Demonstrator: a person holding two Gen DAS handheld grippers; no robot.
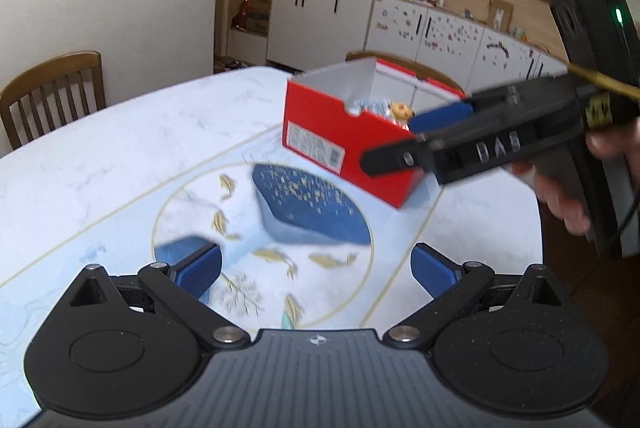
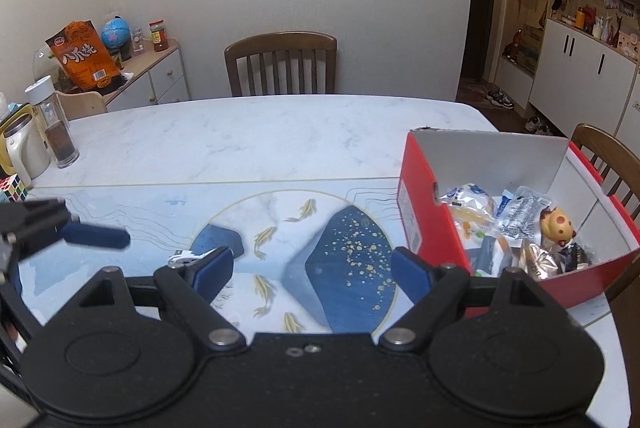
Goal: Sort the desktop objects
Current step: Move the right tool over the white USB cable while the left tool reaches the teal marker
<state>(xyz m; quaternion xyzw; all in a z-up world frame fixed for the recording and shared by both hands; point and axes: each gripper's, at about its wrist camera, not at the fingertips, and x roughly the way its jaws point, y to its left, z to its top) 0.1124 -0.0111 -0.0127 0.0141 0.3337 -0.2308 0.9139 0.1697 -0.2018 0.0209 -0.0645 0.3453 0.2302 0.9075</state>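
Two black grippers with blue pads hover over the pale marble-look table (image 2: 248, 135), both spread wide and grasping nothing. Farthest left stands a clear lidded bottle (image 2: 51, 121), with a multicoloured puzzle cube (image 2: 12, 187) just below it at the table's edge. Next comes the left gripper (image 1: 316, 274), then the right gripper (image 2: 312, 270). Rightmost, the open red cardboard box (image 2: 416, 224) sits on the table holding plastic snack packets (image 2: 520, 211) and a small yellow toy figure (image 2: 558, 226).

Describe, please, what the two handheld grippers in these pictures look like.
Both are matte black plastic grippers with ribbed blue finger pads on pivoting linkage arms joined by silver pins. The right gripper, seen from the left wrist camera, shows raised "DAS" lettering, a pistol-style handle, a green indicator light and a trailing cable.
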